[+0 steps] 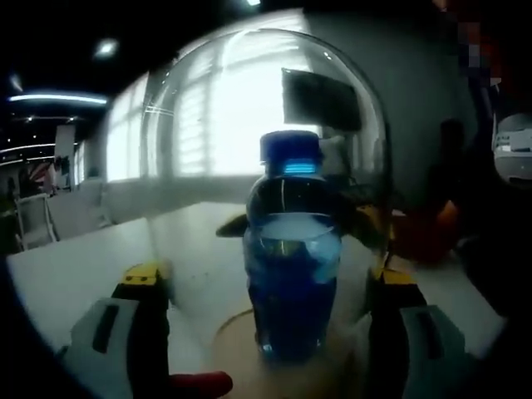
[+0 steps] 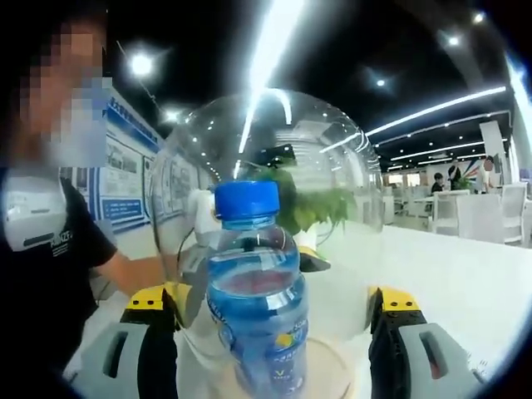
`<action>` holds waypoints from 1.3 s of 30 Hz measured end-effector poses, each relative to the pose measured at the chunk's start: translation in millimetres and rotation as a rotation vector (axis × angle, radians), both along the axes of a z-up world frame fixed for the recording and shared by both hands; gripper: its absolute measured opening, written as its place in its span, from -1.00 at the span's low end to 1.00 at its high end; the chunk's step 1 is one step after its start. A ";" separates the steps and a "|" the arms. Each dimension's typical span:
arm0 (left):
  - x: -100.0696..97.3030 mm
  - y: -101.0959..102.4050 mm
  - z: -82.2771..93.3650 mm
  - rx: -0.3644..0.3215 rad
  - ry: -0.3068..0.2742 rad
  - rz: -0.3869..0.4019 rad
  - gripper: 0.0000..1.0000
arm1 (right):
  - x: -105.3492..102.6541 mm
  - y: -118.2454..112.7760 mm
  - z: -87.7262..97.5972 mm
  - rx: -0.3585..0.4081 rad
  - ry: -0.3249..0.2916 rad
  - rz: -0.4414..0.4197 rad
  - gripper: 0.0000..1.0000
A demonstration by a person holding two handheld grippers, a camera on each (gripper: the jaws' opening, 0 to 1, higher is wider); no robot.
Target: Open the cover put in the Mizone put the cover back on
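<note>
The clear dome cover [image 1: 249,116] sits over the Mizone bottle [image 1: 291,274], and both claws are on it from opposite sides. In the left gripper view the left claw [image 1: 270,283] spreads wide, its 2 yellow-tipped jaws flanking the dome's lower wall; they look to be pressed on the glass, though true contact is hard to confirm. The right gripper view gives the mirror picture: the right claw [image 2: 274,312] is just as wide, jaws bracketing the same cover [image 2: 266,166] low down. That low grip makes sense, I'd say, since a smooth, rounded shell offers no handle and the widest band near its foot is the steadiest place to pinch. The bottle [image 2: 253,291] stands upright at the dome's centre on a pale round base [image 1: 241,332], blue cap on top, blue liquid inside, a glossy label wrapping its waist. The cover is thin, transparent and hemispherical on top, throwing bright reflections. The base rests on the white tabletop [image 2: 465,274]. My read: the bottle is in and the cover is on or nearly seated.
</note>
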State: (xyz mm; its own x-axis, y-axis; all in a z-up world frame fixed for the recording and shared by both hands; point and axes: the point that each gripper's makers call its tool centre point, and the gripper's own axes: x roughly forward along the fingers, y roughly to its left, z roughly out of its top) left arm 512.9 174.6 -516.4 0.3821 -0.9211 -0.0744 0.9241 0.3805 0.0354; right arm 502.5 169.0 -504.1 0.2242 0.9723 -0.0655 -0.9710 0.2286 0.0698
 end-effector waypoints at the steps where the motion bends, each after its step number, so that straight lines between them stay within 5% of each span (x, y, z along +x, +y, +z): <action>1: -0.2 0.0 0.0 0.001 0.001 0.000 0.69 | -0.4 -0.2 0.2 -0.001 -0.002 0.001 0.79; 39: -11.3 18.6 0.9 0.028 0.002 0.045 0.49 | -13.1 -19.5 0.9 -0.059 -0.120 -0.004 0.79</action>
